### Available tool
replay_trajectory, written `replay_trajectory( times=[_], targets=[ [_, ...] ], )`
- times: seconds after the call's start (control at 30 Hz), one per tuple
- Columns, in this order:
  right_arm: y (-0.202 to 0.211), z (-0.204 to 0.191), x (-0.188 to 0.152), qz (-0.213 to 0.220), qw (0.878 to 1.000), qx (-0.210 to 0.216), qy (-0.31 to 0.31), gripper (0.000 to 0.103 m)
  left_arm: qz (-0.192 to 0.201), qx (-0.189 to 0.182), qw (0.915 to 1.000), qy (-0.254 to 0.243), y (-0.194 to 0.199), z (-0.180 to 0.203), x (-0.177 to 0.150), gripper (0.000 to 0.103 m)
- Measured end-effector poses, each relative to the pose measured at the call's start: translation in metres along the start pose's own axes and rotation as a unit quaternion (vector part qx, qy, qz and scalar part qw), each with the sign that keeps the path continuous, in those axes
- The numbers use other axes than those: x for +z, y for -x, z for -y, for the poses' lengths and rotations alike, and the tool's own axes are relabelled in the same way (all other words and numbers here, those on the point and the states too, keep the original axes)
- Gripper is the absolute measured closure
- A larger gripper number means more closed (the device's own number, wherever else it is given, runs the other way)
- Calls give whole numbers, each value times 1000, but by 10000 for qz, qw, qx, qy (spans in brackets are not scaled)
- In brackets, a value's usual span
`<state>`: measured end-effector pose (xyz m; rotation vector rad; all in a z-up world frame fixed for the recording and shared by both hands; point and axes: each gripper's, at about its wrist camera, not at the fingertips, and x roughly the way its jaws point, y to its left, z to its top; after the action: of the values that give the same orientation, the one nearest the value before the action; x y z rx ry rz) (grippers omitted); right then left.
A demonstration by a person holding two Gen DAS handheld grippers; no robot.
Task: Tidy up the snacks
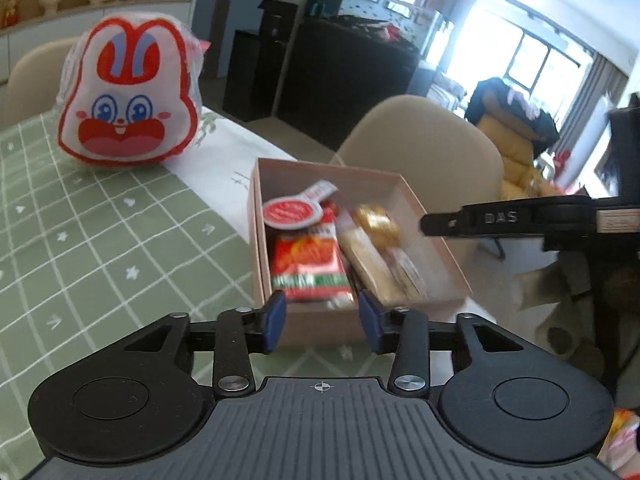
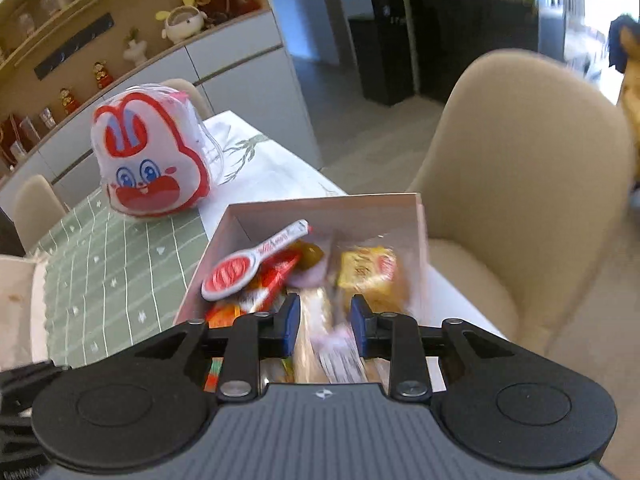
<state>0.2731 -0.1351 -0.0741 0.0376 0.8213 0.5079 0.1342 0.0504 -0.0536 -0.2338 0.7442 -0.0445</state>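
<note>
Snacks: I am seeing them lying in the pink box [image 2: 320,206] on the bench [image 1: 100,240]: a red packet [image 1: 306,266], a round red-and-white lollipop [image 2: 240,268], a yellow-wrapped piece [image 2: 368,270] and a pale clear-wrapped bar [image 2: 320,332].
Step in hand: I am judging that I am placing the pale clear-wrapped bar into the box.
Right gripper [image 2: 325,324]: its jaws are standing a little apart over the bar; I cannot tell whether the pads are pressing on it.
Left gripper [image 1: 322,320]: its jaws are standing apart with nothing between them, hovering at the near wall of the box.
Next move: I am expecting to lift the right gripper clear without dragging the wrapper.
Surface: a green checked cloth [image 1: 80,264] is covering the bench, with a rabbit-face bag [image 1: 128,96] standing well apart from the box.
Room: a beige chair [image 2: 520,184] is sitting just beyond the box; shelves with figurines and a bright window are lying behind.
</note>
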Motion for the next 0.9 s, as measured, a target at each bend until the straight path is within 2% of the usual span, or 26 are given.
replay_trajectory(
  times=[0.07,0.1,0.13,0.2,0.23,0.3,0.4,0.5,0.57,0.73,0.9],
  targets=[
    [31,-8,-21,255,9993,-134,258,74,2,132,9997,-193,18,12,-11,61],
    [45,-14,-31,367,9984,-180,391,67,8,195,9995,-242,26,16,-16,62],
    [61,-21,-44,488,9971,-242,526,53,33,227,9994,-262,36,20,-22,62],
    [89,-33,-68,705,9947,-380,648,36,136,222,9992,-309,54,26,-34,65],
    [103,-39,-82,831,9932,-433,686,36,188,231,9990,-342,64,30,-40,75],
    [126,-48,-106,1055,9911,-506,641,35,261,227,9986,-410,78,36,-49,86],
    [152,-54,-129,1048,9927,-465,373,35,478,213,9979,-384,102,45,-62,86],
    [165,-55,-141,897,9957,-234,72,35,714,448,9947,-581,119,58,-70,86],
    [170,-59,-146,914,9956,-180,76,35,784,468,9934,-698,127,65,-73,86],
    [183,-67,-153,1043,9940,-271,194,35,618,228,9963,-543,128,67,-73,86],
    [184,-69,-154,1045,9938,-331,185,35,611,346,9955,-629,129,70,-75,86]
  ],
)
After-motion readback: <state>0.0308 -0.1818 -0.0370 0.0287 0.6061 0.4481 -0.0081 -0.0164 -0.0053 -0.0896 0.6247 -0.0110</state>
